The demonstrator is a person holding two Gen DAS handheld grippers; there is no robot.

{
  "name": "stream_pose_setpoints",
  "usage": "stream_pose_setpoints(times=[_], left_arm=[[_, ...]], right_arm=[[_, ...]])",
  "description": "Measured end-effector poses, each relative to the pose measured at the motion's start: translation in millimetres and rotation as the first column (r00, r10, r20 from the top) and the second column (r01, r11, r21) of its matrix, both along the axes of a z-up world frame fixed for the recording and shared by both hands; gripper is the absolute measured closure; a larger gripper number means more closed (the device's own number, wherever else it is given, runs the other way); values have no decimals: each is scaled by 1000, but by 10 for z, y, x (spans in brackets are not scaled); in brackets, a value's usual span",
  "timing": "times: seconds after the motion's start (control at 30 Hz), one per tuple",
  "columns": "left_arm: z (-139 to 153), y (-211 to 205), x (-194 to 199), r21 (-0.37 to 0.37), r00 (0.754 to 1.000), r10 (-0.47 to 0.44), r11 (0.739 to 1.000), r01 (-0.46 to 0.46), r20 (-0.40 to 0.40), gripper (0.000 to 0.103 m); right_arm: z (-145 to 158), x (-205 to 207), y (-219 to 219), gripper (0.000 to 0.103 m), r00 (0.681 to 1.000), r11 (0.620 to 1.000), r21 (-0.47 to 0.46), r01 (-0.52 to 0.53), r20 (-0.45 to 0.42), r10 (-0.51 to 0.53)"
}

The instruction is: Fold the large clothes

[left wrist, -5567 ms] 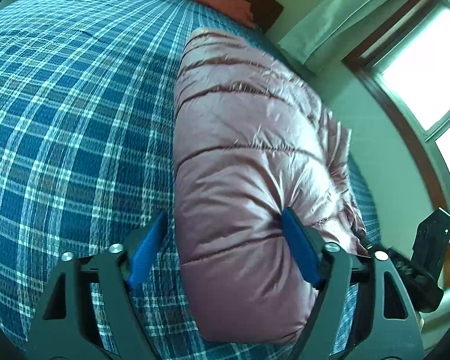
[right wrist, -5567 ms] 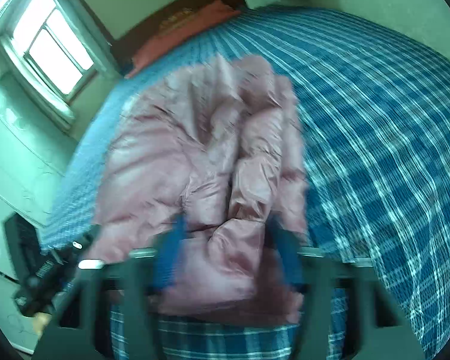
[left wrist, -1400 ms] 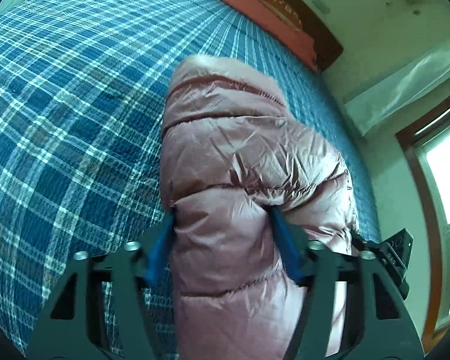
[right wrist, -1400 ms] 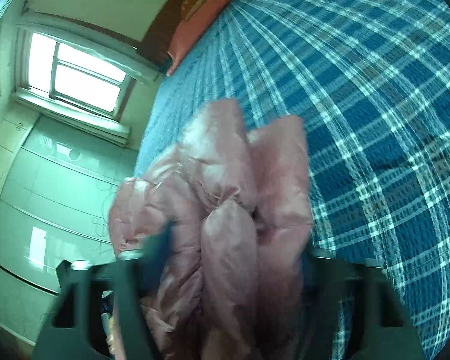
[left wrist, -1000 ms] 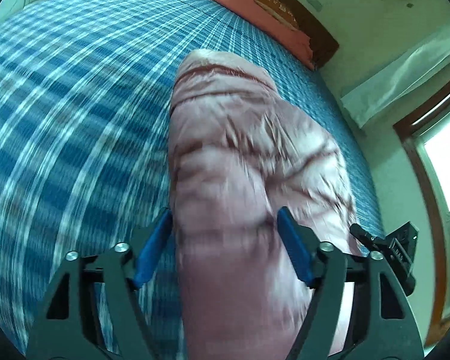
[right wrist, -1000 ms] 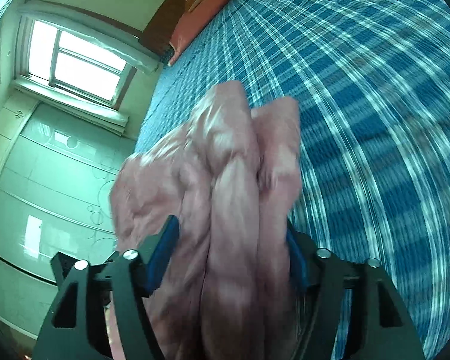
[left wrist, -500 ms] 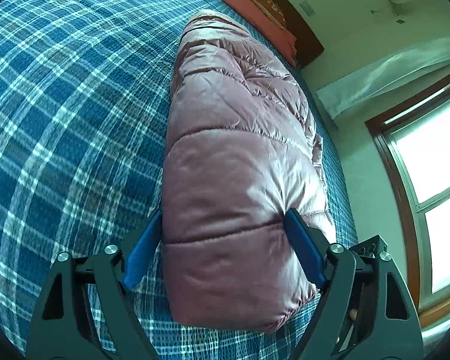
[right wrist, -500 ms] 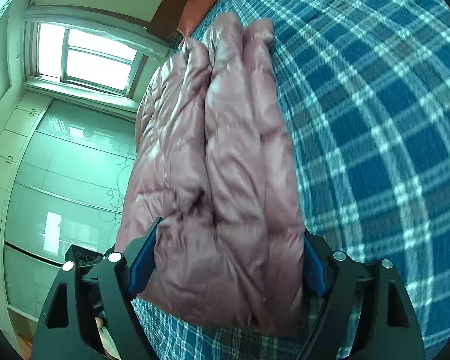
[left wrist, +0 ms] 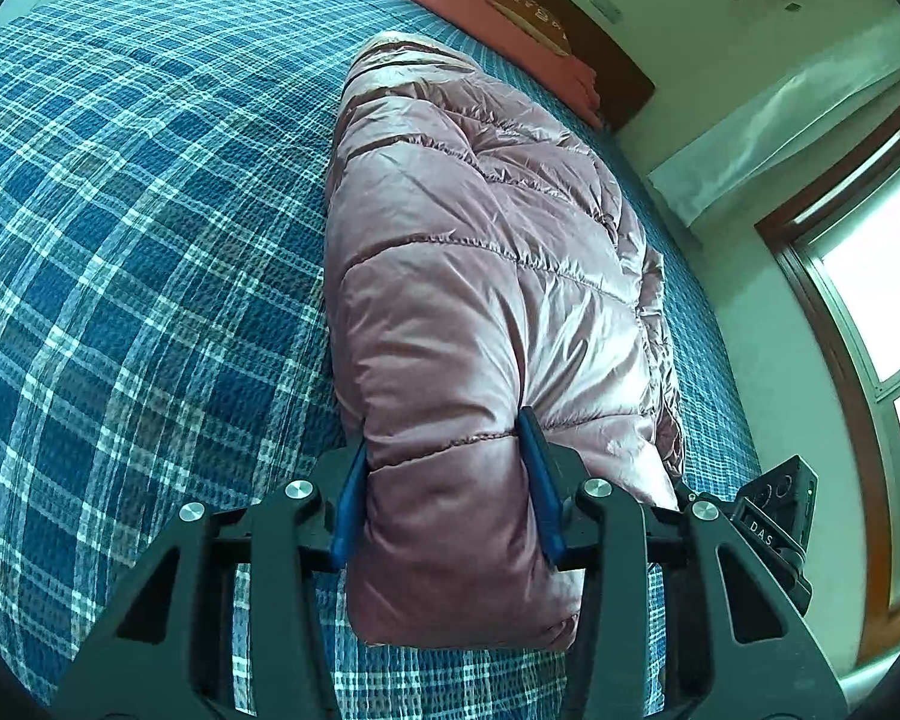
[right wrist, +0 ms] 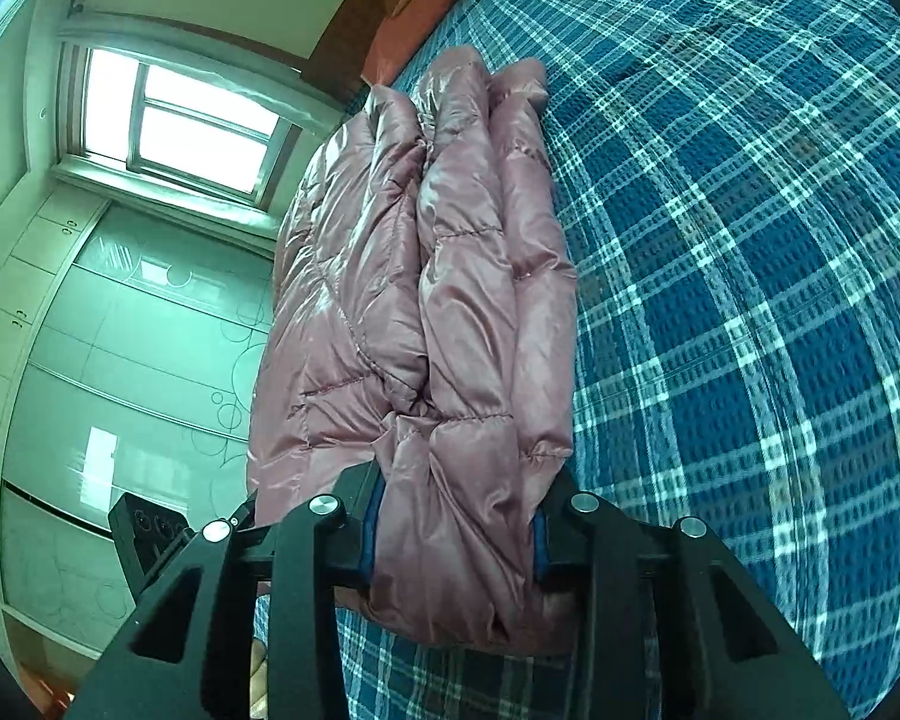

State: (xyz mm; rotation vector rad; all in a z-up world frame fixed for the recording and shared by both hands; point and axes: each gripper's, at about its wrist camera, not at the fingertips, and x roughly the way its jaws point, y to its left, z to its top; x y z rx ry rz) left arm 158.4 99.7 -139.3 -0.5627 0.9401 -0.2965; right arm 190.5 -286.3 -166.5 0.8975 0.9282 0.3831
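Note:
A pink quilted puffer jacket (left wrist: 480,252) lies folded into a long bundle on the blue plaid bed (left wrist: 120,240). My left gripper (left wrist: 444,480) straddles one near corner of the bundle. Its jaws are closing, and the blue pads (left wrist: 351,498) dent the fabric on both sides. From the right wrist view the jacket (right wrist: 450,276) shows its stacked layers and sleeve folds. My right gripper (right wrist: 456,534) is closing on the other near corner, its pads pressed into the bunched layers. The jacket's underside is hidden.
The bed (right wrist: 750,240) spreads wide beside the jacket. A red pillow (left wrist: 498,6) and a dark headboard stand at the far end. A window (right wrist: 186,120) and a pale wardrobe (right wrist: 90,360) line the side past the bed's edge.
Both pairs of jaws have narrowed from a wide straddle to a pinch on the jacket's near end. The jacket, blurred and raised a second ago, now lies still on the bed.

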Motion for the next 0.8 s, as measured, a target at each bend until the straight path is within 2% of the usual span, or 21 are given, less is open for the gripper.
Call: stream_pose_setpoints(times=[0.57, 0.8], left_arm=[[-51, -12, 88, 4, 1000, -5, 1000, 5, 11, 59], [-12, 9, 38, -36, 1000, 0, 999, 0, -3, 60]], right_arm=[[-135, 97, -85, 67, 1000, 1000, 5, 5, 0, -5], [-76, 90, -110, 67, 1000, 1000, -11, 6, 10, -6]])
